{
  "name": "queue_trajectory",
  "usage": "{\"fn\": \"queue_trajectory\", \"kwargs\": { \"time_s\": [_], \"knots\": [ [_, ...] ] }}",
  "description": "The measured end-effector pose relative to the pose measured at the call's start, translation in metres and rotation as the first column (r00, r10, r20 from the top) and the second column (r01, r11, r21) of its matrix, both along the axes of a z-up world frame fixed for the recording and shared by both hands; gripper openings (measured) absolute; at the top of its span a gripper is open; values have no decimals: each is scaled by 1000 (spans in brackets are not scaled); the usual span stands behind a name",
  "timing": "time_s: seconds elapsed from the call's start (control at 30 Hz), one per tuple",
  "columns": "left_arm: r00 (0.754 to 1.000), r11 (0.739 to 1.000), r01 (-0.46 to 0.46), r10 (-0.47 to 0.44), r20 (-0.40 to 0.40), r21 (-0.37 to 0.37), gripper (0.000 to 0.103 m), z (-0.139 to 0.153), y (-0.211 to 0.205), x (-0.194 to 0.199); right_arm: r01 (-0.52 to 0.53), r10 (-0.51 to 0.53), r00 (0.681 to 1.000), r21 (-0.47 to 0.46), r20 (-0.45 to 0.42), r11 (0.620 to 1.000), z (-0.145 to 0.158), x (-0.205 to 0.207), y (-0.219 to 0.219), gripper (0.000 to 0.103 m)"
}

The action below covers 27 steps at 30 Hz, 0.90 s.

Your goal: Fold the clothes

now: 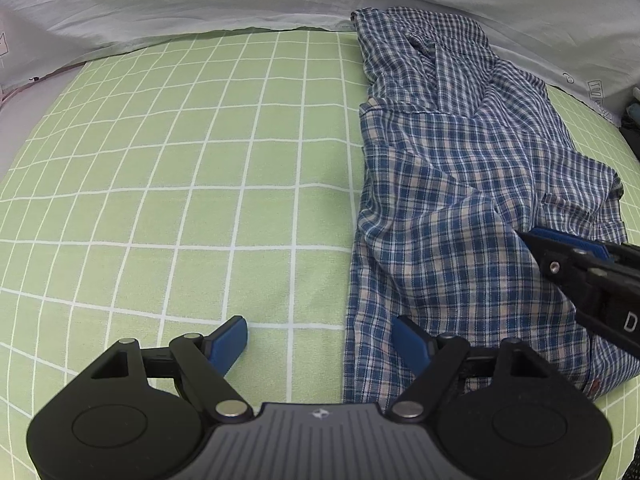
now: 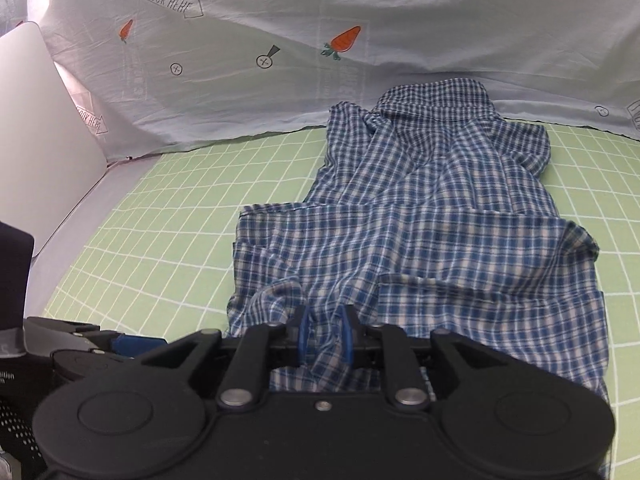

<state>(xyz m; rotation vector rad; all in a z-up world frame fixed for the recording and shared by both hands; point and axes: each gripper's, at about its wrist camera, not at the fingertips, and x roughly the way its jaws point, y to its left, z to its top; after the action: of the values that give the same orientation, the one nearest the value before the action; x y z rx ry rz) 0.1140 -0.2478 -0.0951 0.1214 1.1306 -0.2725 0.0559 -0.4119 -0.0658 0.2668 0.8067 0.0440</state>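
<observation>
Blue checked shirt lies crumpled on green grid sheet, collar end far away by pale carrot-print cloth. Right gripper pinches bunch of shirt hem between blue pads, nearly closed. Left gripper spread wide, empty, over shirt's left edge. White board stands far left.

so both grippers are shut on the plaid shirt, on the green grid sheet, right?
Not both. The right gripper is shut on the plaid shirt, as the right wrist view shows. The left gripper is open in the left wrist view, straddling the shirt's edge over the green grid sheet.
</observation>
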Motion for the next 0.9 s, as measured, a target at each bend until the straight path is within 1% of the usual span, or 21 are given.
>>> {"fn": "queue_trajectory", "kwargs": {
  "time_s": [0.13,0.2,0.3,0.33,0.4,0.43,0.47,0.53,0.63,0.77,0.8,0.83,0.9],
  "knots": [
    [1000,1000,4,-4,0,13,81,0,-1,-1,7,-6,1000,36,-25,999,-5,5,1,30],
    [1000,1000,6,-6,0,20,81,-1,-1,-1,0,0,1000,27,-26,1000,-5,4,1,30],
    [1000,1000,11,-11,1,27,82,-3,-2,-2,-12,11,1000,-38,-5,999,2,3,7,29],
    [1000,1000,12,-12,2,27,82,-3,-2,-2,-24,25,1000,-69,15,997,6,2,11,29],
    [1000,999,14,-14,2,28,83,-4,-2,-1,-56,58,998,-101,21,993,7,3,16,29],
    [1000,999,15,-15,2,29,83,-4,-2,-1,-73,76,997,-115,21,991,8,5,19,27],
    [1000,999,16,-16,3,30,83,-4,-3,0,-89,93,995,-128,22,988,8,6,21,23],
    [1000,999,17,-17,3,31,84,-5,-3,1,-93,93,996,-129,-12,987,2,10,22,18],
    [1000,999,20,-20,4,33,84,-6,-4,2,-79,73,996,-105,-59,991,-7,13,17,19],
    [1000,999,23,-23,5,36,85,-8,-5,4,-56,52,995,-46,-86,997,-14,14,8,17],
    [1000,999,23,-23,5,36,85,-8,-6,5,-57,54,995,-39,-87,998,-14,14,7,14],
    [1000,999,23,-23,5,36,86,-8,-7,5,-60,57,995,-35,-87,998,-14,14,6,3],
    [1000,999,25,-25,5,36,86,-9,-6,6,-63,59,995,-51,-76,997,-10,14,6,2]
  ]
}}
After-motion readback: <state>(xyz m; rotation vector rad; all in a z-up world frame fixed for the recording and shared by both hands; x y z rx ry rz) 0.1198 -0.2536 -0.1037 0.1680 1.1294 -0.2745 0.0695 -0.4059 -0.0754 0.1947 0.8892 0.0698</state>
